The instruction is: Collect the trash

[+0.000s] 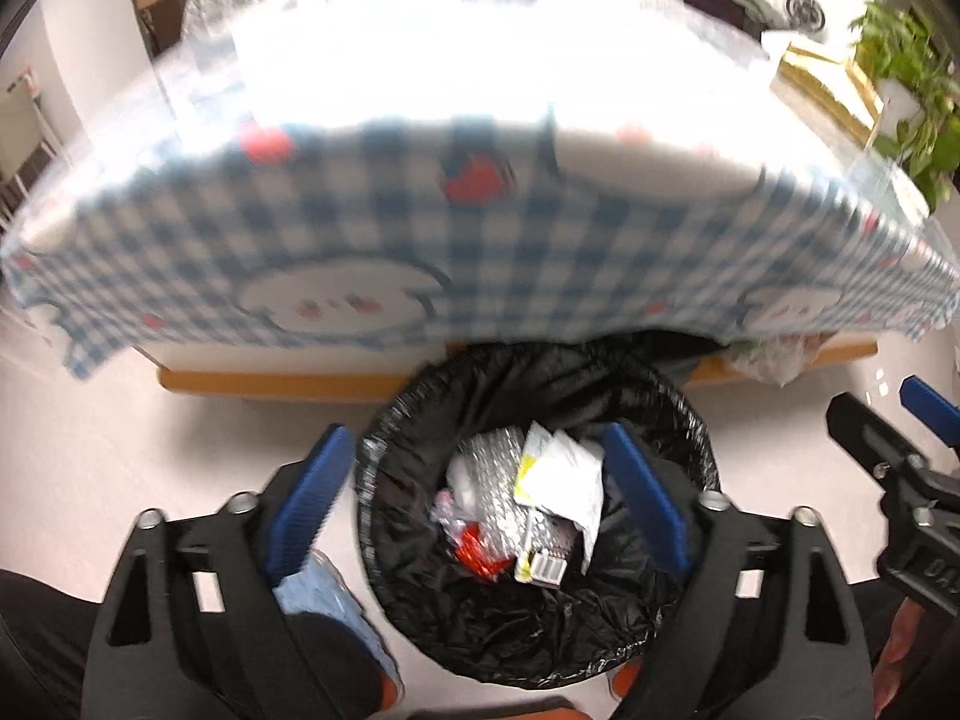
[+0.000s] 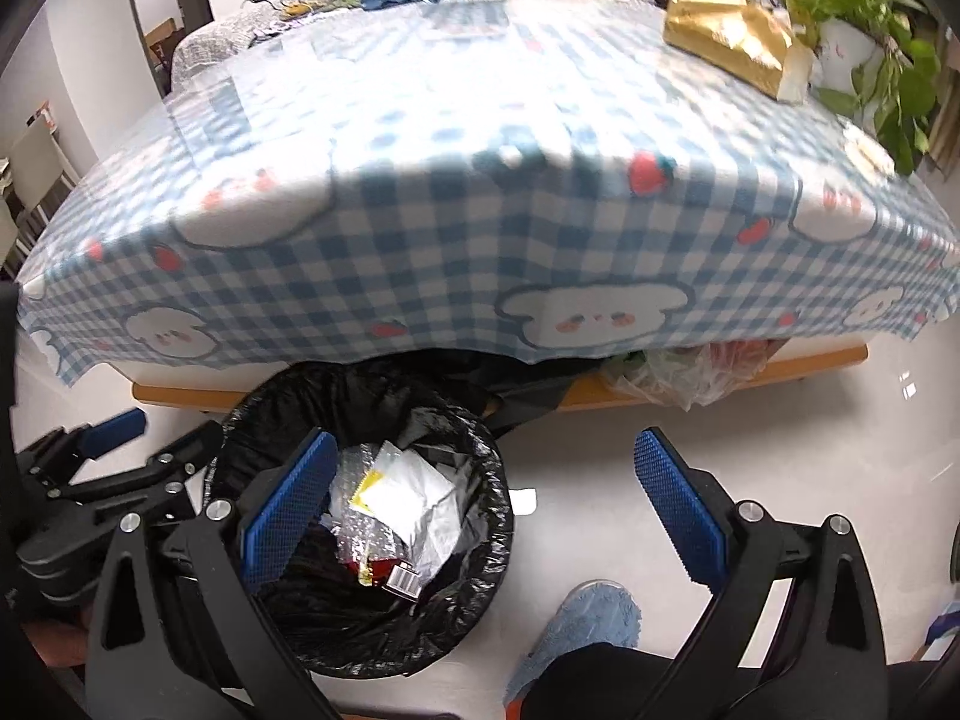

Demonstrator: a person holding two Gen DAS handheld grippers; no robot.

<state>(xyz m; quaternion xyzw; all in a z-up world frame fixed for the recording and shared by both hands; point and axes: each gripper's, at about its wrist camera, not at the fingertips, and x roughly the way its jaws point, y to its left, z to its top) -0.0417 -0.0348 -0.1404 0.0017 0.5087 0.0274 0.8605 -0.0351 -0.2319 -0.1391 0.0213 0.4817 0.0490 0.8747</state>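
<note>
Several pieces of trash (image 1: pixel 528 510) are already seen inside the black-lined bin (image 1: pixel 420 420), which stands on the floor before the counter (image 2: pixel 480 210). A gold bag (image 2: pixel 732 42) is left on it. Both grippers, left (image 1: pixel 480 498) and right (image 2: pixel 486 510), are tilted downward near the bin, jaws wide apart, nothing held.

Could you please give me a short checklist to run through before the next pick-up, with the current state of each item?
1. Left gripper empty, jaws open: ok.
2. Right gripper empty, jaws open: ok.
3. Trash inside the bin, white wrapper on top: ok.
4. Bin liner folded over the rim: ok.
5. Scrap on the floor beside the bin: not ok.
6. Gold packet on the table, trash or not: cannot tell.
</note>
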